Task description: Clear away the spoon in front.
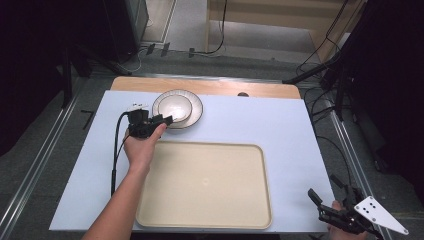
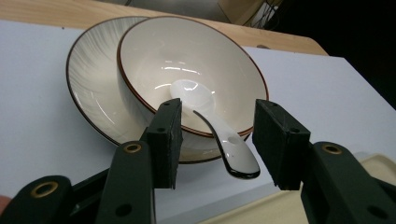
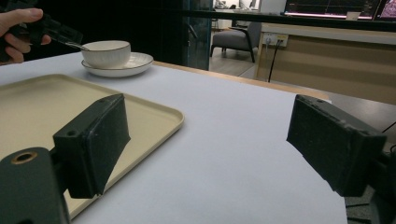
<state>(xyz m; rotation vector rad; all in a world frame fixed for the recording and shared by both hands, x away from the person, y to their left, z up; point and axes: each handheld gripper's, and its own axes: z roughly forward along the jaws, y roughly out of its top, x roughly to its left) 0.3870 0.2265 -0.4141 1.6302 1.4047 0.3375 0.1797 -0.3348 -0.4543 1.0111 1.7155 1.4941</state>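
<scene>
left hand-held gripper (image 2: 217, 140) straddles spoon (image 2: 212, 126) handle, untouched.

Left gripper (image 1: 162, 120) half-closed, forearm outstretched — right gripper (image 1: 325, 197) (low) agape

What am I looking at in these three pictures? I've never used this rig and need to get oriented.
A person holds a hand-held two-jaw gripper in each hand. One camera looks down from above; one more rides on each gripper.

On the white table lie a beige tray and a plate with a bowl on it. A white spoon leans in the bowl, its handle over the rim.

The left gripper has its jaws either side of that handle, not yet pressing. The right gripper waits open and empty at the table's near right corner.
</scene>
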